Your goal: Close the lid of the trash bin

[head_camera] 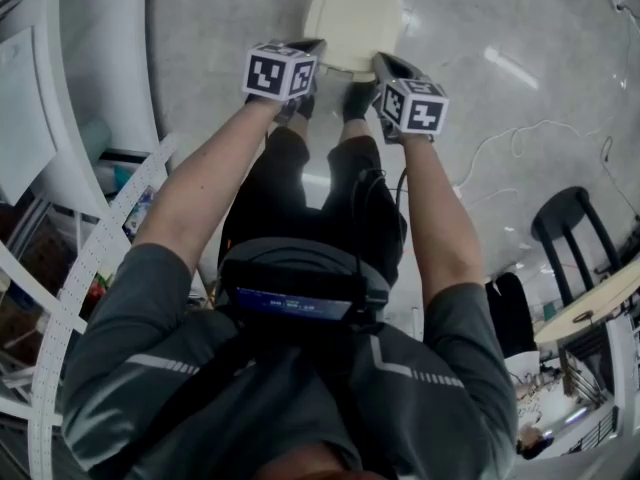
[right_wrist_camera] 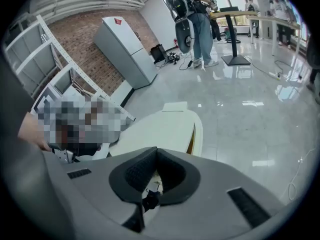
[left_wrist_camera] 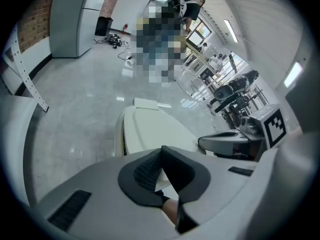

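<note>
Floor (head_camera: 520, 28): pale, glossy stone-look surface that fills most of the head view; a thin white cable (head_camera: 500, 138) loops across it at the right.
Shelving (head_camera: 90, 258): white perforated frame along the left edge, cut off by the picture border; its contents are too cluttered to make out.
Person: seen from above, with grey sleeves and both forearms stretched forward; the legs and feet are mostly hidden under the arms.
Trash bin (head_camera: 352, 13): cream plastic, standing on the floor just ahead of the person's feet; its top edge is cropped in the head view.
Lid (right_wrist_camera: 160, 129): lies down over the bin. The right gripper view shows a narrow yellowish slit along its right side, so whether it is fully seated cannot be told.
Left gripper (head_camera: 318, 44): tip at the near left edge of the lid; contact is unclear. Its dark padded jaws are pressed together at the tips, with nothing between them.
Right gripper (head_camera: 381, 61): tip at the near right edge of the lid; contact is unclear. Its jaws are likewise closed tip to tip and hold nothing.
Chair (head_camera: 570, 228): black, well apart at the right, partly cut off.
</note>
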### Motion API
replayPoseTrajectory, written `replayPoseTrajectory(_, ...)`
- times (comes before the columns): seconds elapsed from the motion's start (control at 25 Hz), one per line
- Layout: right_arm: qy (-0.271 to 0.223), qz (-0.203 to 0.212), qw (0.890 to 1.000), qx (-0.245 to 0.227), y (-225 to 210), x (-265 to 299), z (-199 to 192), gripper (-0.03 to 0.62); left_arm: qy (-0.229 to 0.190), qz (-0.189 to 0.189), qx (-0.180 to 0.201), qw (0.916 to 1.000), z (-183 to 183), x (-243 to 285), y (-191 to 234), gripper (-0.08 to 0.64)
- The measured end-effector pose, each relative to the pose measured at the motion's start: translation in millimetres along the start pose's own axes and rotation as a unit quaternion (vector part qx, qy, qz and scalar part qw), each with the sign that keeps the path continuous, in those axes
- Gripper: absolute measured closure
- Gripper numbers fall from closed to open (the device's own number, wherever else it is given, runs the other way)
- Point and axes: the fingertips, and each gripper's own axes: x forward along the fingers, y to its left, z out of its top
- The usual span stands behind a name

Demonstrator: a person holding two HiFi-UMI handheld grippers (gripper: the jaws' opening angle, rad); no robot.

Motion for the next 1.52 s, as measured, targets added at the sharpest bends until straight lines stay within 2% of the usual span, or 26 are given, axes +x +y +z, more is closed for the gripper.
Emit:
replayPoseTrajectory(0.36, 0.049, -0.002, 0.999, 0.007, -4.5, 39.2, -57.6, 0.581, 0.030, 0.020, -0.025, 0.9990, -50.5, 37.9, 22.6, 0.558)
replayPoseTrajectory(0.68, 0.069, -0.005, 0.997, 0.018, -11.6, 62.5, -76.7, 0.581, 0.048, 0.006, -0.001, 0.9988, -59.3, 58.1, 23.6, 0.558)
replayPoseTrajectory(0.88, 0.059, 0.002, 0.998, 0.017, -11.8, 66.7, -76.7, 0.581, 0.052, 0.007, -0.007, 0.9986, -68.2, 65.3, 23.3, 0.558)
replayPoseTrajectory(1.28, 0.070, -0.031, 0.997, -0.002, -13.8, 67.0, -79.7, 0.580, 0.058, 0.000, 0.003, 0.9983, -72.2, 69.6, 23.1, 0.558)
replayPoseTrajectory(1.52, 0.057, -0.028, 0.998, 0.001, -14.4, 67.9, -77.4, 0.578, 0.058, 0.001, -0.017, 0.9982, -70.7, 72.3, 26.2, 0.558)
